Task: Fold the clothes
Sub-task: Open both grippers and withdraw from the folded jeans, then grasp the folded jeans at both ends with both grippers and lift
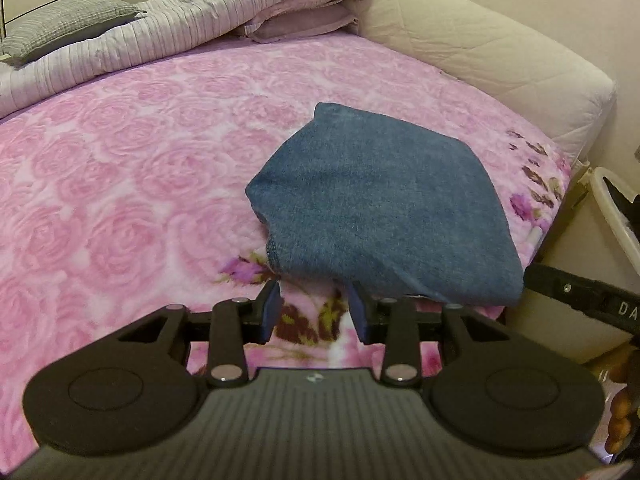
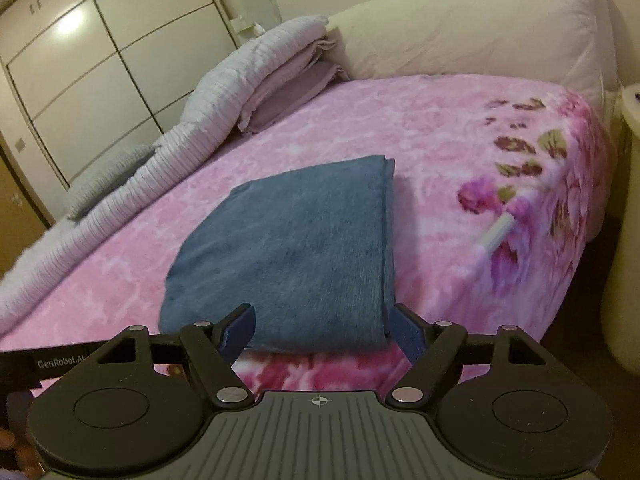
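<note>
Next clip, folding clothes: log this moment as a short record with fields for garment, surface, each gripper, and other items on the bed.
garment: blue cloth, folded flat, released
surface: pink flowered blanket on the bed
left gripper: open, nothing between the fingers, at the cloth's near edge
right gripper: open wide, fingers either side of the cloth's near edge, not pressing
other items: folded bedding, grey pillow

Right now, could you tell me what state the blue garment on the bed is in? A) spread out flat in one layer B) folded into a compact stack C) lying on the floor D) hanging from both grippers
B: the blue garment lies on the pink blanket as a compact stack with layered edges along one side, and neither open gripper grips it.
</note>
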